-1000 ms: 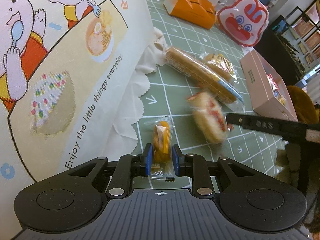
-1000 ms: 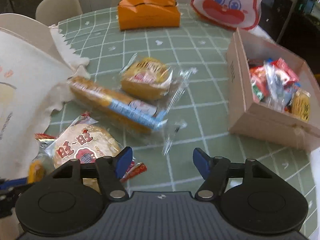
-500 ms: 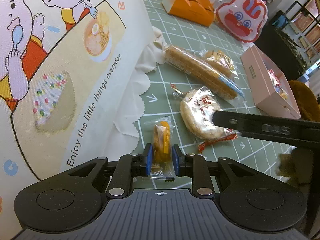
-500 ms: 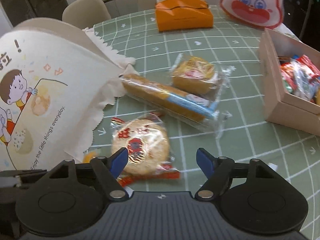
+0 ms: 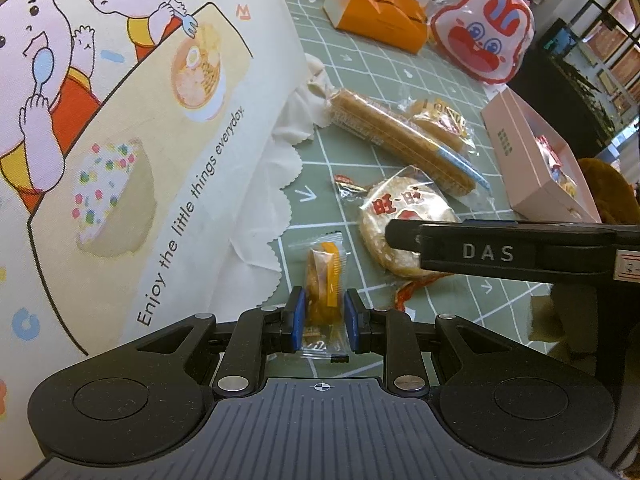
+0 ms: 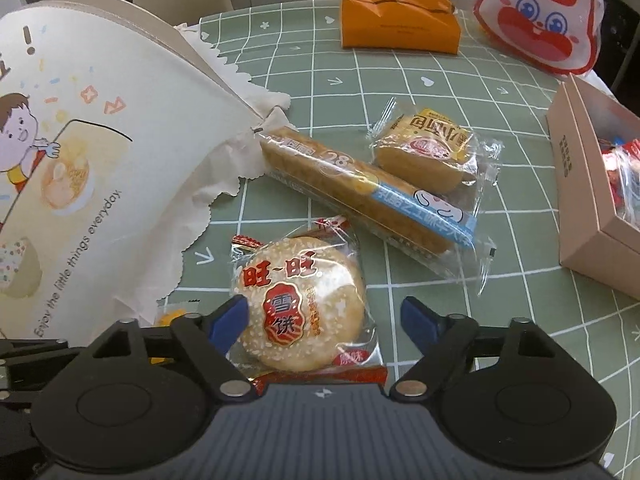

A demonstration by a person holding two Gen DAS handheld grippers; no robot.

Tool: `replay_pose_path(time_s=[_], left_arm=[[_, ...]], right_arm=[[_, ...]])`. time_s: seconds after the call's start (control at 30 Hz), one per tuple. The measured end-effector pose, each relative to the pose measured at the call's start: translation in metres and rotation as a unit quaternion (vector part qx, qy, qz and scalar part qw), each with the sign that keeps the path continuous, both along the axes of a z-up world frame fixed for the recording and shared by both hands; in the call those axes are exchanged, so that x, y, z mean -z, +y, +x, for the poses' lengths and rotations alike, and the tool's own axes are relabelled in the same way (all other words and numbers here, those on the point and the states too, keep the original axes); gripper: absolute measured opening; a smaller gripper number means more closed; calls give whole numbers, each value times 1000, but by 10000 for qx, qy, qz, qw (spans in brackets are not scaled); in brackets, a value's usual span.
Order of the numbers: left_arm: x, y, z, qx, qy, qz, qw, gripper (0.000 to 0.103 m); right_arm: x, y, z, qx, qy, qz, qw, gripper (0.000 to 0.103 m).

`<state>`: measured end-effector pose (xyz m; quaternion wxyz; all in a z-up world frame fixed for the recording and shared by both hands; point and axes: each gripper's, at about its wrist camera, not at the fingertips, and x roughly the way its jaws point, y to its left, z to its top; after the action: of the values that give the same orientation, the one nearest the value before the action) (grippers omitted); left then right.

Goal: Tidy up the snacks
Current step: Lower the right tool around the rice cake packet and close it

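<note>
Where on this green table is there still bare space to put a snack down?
Bare cloth lies between the orange box and the small cake, and between the long biscuit pack and the pink box. It is crowded around the round rice cracker by the printed bag.

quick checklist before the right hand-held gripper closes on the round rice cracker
1. Right hand-held gripper open wide enough: ok, its jaws have just been opening.
2. Round rice cracker between its jaws: ok, pads not pressing yet.
3. Long biscuit pack clear of the jaws: ok.
4. Left hand-held gripper shut on small orange snack: ok.
5. Room in pink box: cannot tell.
</note>
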<state>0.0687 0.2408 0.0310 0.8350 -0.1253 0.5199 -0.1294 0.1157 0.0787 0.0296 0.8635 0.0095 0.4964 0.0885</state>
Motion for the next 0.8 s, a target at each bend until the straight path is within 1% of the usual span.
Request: replay_pose_path(time_s=[0.07, 0.17, 0.23, 0.47, 0.5, 0.53, 0.57, 0.63, 0.73, 0.8], left_arm=[[-1, -1, 0, 12, -9, 39, 10000, 26], [-2, -4, 0, 37, -24, 115, 9999, 26], [-2, -6, -1, 40, -31, 165, 9999, 26], [-3, -16, 1, 93, -48, 304, 9995, 26], [-3, -16, 1, 103, -50, 317, 9994, 26], [-3, -17, 1, 110, -53, 327, 9994, 26], [-3, -17, 1, 116, -58, 333, 9994, 26], [-3, -17, 1, 112, -60, 319, 9994, 26], [-2, -15, 1, 88, -56, 278, 9996, 26], [-2, -15, 0, 90, -65, 280, 9995, 26]], right_arm=[[-3, -2, -3, -4, 13, 68, 10000, 66], [-7, -5, -10, -39, -12, 63, 10000, 58], [-7, -8, -15, -50, -9, 76, 10000, 57], [-9, -30, -28, 107, 11, 328, 9994, 57], [-10, -34, -29, 127, -3, 383, 9992, 57], [-12, -38, -30, 150, -36, 455, 9988, 60], [-14, -42, -31, 175, -76, 520, 9985, 70], [-17, -48, -32, 209, -175, 570, 9980, 79], [-18, -47, -27, 41, -211, 505, 9985, 79], [-17, -40, -22, -112, -239, 350, 9990, 79]])
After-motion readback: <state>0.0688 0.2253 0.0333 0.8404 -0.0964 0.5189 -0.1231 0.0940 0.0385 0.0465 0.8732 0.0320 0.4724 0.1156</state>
